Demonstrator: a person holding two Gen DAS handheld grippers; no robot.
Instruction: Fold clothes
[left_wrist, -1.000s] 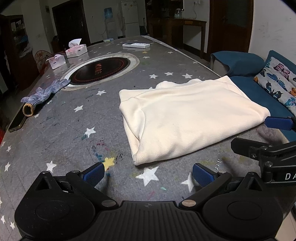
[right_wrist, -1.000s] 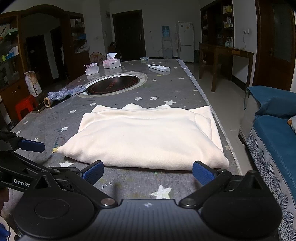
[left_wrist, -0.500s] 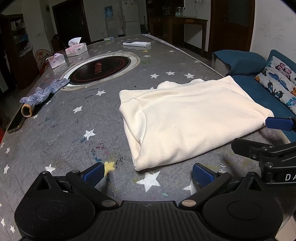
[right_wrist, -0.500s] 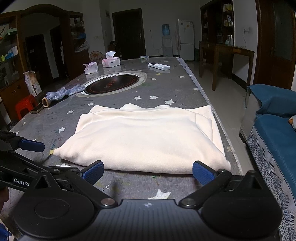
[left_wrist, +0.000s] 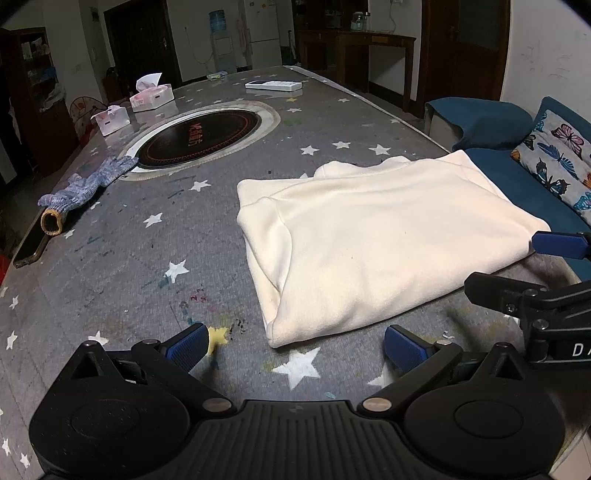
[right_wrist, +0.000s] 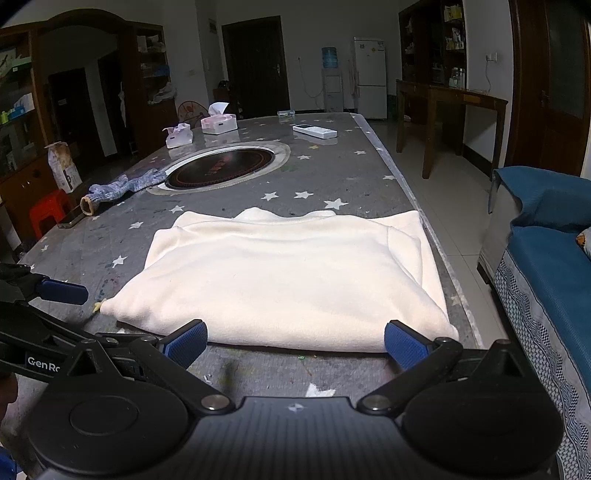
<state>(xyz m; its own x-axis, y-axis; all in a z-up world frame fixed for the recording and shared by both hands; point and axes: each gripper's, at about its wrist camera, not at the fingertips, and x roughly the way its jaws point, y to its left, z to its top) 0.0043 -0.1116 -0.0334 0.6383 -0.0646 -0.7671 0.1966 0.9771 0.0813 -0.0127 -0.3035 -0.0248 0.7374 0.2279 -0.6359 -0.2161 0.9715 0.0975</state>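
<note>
Folded cream garment (right_wrist: 288, 273) near table edge (right_wrist: 436, 240) — both grippers open-jawed.

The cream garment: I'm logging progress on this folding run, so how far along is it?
Done: the cream garment lies on the starred table folded into a flat rectangle, sleeves tucked in. In hand: nothing; the left gripper and right gripper are both open at its near edge. Left: perhaps one more fold, though I cannot tell if that is intended.
</note>
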